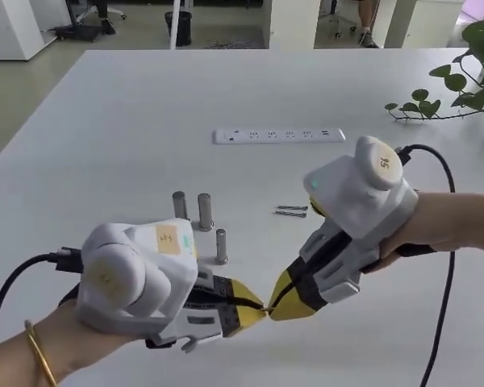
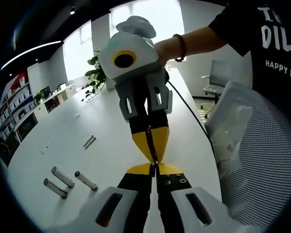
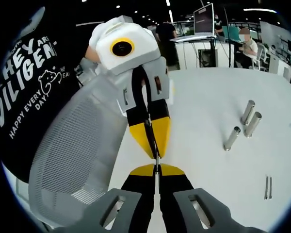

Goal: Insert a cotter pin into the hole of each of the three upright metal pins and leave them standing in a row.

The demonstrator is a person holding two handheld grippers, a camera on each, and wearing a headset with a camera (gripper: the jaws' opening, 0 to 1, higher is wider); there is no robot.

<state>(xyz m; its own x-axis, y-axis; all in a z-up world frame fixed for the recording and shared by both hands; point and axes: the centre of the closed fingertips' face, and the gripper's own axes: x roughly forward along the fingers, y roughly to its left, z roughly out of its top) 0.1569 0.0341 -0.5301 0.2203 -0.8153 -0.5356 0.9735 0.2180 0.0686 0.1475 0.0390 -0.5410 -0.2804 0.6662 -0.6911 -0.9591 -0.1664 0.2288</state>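
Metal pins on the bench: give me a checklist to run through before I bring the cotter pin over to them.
1. Three metal pins upright: ok.
2. Pins in a row: not ok, they stand as a loose cluster.
3. Cotter pin pinched in the right tool's shut jaws: ok.
4. Left tool clear of that pin: not ok, its shut tips meet the right tool's tips.
5. Two spare cotter pins lying free beside the metal pins: ok.
6. Which way the metal pins' holes face: cannot tell.
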